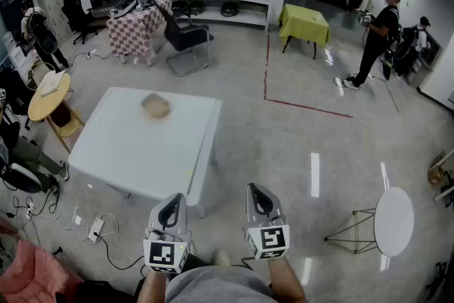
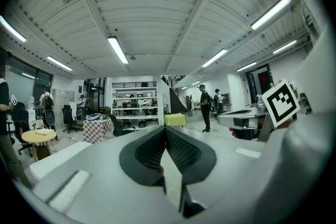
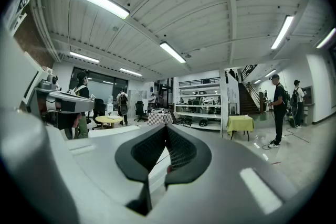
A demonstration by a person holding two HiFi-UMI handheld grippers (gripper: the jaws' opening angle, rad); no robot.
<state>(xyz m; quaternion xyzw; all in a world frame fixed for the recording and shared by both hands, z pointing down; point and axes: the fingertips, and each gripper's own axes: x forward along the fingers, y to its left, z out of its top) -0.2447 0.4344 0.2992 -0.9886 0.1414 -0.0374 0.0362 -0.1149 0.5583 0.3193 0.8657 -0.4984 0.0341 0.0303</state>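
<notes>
The left tongs (image 1: 172,201) and the right tongs (image 1: 257,189) are held side by side, each with its jaws pressed together at the tips and nothing caught between them. A tan rounded object (image 1: 155,106) is seen lying on the white bench (image 1: 120,152), well ahead of the left tongs and ahead and leftward of the right tongs, touched by neither. The bench's near corner is found just by the left tongs.

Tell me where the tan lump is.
Head view, left of centre: the tan lump lies alone on the far half of the white table, ahead of the left gripper, with the black chair beyond.
</notes>
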